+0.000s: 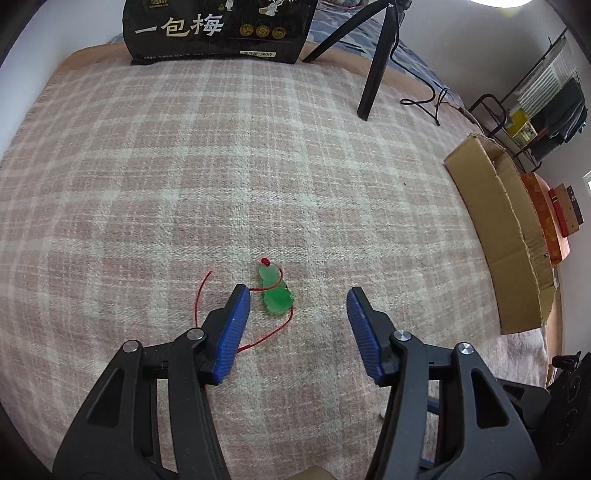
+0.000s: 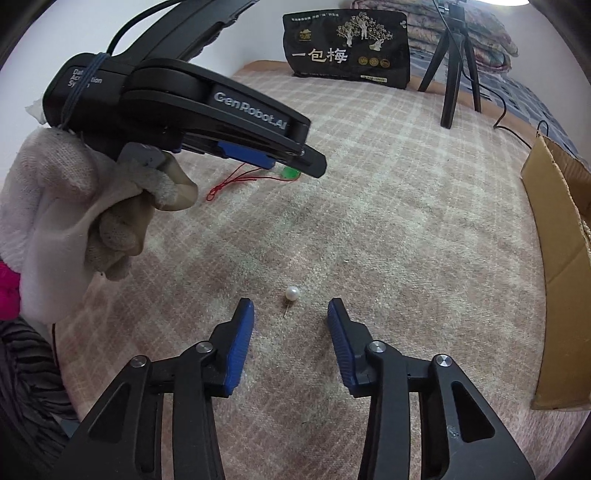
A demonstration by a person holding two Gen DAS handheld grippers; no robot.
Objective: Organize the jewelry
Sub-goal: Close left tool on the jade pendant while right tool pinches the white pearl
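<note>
A green jade pendant (image 1: 275,293) on a red cord (image 1: 199,295) lies on the pink plaid blanket (image 1: 258,166). My left gripper (image 1: 299,295) is open, with the pendant between its fingertips, close to the left finger. In the right wrist view the pendant (image 2: 290,172) shows partly hidden under the left gripper (image 2: 291,162), held by a white-gloved hand. A white pearl stud (image 2: 291,293) with a thin pin lies just ahead of my right gripper (image 2: 291,308), which is open and empty.
An open cardboard box (image 1: 498,236) stands at the right edge of the blanket; it also shows in the right wrist view (image 2: 557,258). A black snack bag (image 1: 221,33) and a black tripod (image 1: 376,66) with a cable stand at the back.
</note>
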